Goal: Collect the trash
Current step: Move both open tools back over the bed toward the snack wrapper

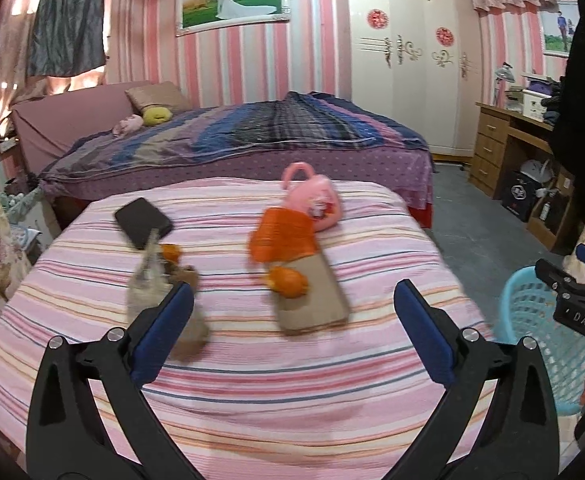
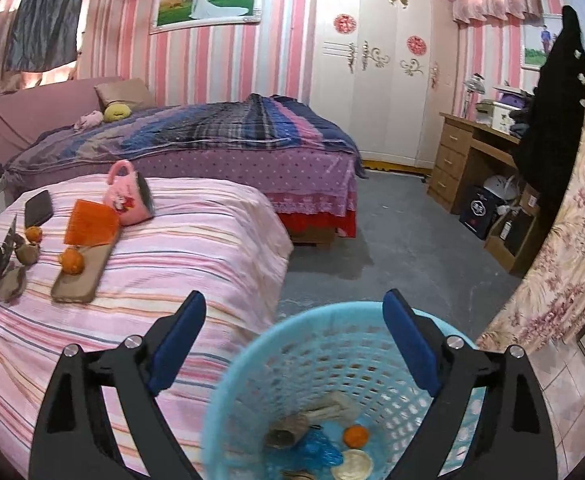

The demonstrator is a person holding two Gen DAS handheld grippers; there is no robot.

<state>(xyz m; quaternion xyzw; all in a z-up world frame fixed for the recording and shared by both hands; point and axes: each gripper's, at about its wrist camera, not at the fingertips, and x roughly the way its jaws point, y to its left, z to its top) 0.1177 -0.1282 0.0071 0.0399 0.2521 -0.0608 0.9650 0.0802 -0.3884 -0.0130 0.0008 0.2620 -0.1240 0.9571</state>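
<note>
Room: pink-striped bedroom; I work over a striped bed (image 1: 252, 380) in the lower half of both views, with a larger purple bed (image 1: 252, 140) behind it.
Left tongs (image 1: 292, 320): spread wide, nothing between the pads, aimed at the clutter on the striped bed.
Right tongs (image 2: 294, 340): spread wide and empty, hanging over the blue basket (image 2: 252, 360) at the bottom of the right view.
Basket contents: crumpled paper, a blue wad, one orange piece and a pale round lid lie at the bottom.
Trash left: crumpled wrapper (image 1: 160, 280) at centre left of the left view, an orange peel (image 1: 288, 280) lying on a tan flat case (image 1: 312, 300), a smaller peel (image 1: 171, 252) beside the wrapper.
Risk one: I judge the peel sits so close on the tan case that a low pinch could drag the case along.
Risk two: the soft bedding may bunch into the pads if I press down for the wrapper.
Risk three: the basket stands just beside the bed edge; a swinging arm could tip it.
Not trash, I think: black phone (image 1: 142, 222), pink mug (image 1: 316, 200) on its side, orange cloth (image 1: 284, 236) touching the mug.
In the way: the orange cloth overlaps the case's far end; blur hides finer detail.
</note>
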